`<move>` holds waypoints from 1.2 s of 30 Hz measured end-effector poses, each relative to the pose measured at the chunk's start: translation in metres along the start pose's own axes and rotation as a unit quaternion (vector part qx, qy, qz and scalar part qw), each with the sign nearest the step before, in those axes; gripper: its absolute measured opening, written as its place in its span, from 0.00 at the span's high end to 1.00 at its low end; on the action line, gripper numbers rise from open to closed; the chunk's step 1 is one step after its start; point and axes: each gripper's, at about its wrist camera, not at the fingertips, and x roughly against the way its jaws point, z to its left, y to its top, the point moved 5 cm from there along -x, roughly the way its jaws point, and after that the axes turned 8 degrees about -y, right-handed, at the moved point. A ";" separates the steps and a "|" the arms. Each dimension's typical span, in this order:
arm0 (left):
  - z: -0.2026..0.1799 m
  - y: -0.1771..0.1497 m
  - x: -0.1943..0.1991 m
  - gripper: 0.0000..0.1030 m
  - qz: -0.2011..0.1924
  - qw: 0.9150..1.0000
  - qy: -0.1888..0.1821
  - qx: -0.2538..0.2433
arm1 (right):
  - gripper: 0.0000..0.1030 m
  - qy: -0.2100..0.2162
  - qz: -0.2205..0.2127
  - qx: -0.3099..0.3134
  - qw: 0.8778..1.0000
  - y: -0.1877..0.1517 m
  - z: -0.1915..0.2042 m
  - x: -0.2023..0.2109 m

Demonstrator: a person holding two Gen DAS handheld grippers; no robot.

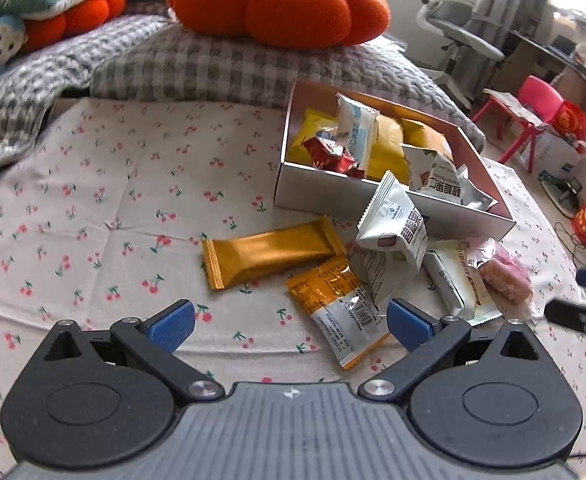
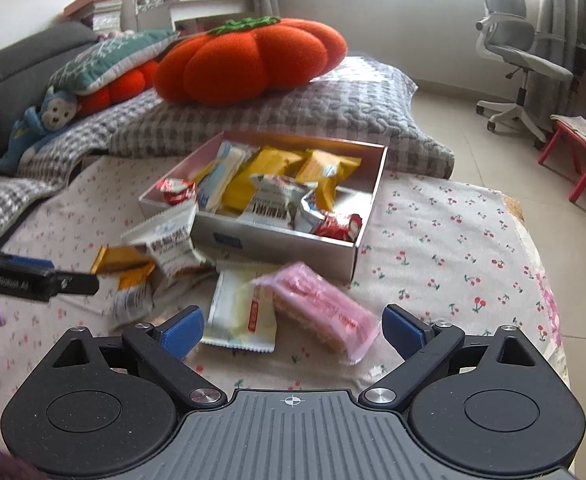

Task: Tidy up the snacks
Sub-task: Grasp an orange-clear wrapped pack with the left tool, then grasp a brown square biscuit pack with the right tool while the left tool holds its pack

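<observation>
A: Fingers? 
B: Left gripper [image 1: 291, 326] and right gripper [image 2: 292, 330] both spread wide, holding nothing.
A: Snacks?
B: Pink packet [image 2: 321, 308] loose on bed, others in box [image 2: 277, 236].

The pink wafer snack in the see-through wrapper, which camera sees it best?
The right wrist camera. There the pink wafer snack in its clear wrapper lies whole and close in front of the open right gripper. The left wrist camera shows it only small at the right side, partly hidden behind a white packet.
</observation>
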 end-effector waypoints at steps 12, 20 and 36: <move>-0.021 -0.009 -0.035 0.12 0.018 0.999 0.010 -0.041 | 0.05 -0.021 0.030 -0.017 0.999 -0.009 0.022 0.005; -0.025 -0.016 -0.029 0.52 0.005 0.997 0.004 -0.077 | 0.05 -0.017 0.041 0.031 0.999 -0.018 0.047 0.006; 0.008 -0.022 -0.007 0.65 0.010 0.997 -0.021 -0.075 | 0.05 0.024 0.056 0.017 0.998 -0.020 0.066 -0.009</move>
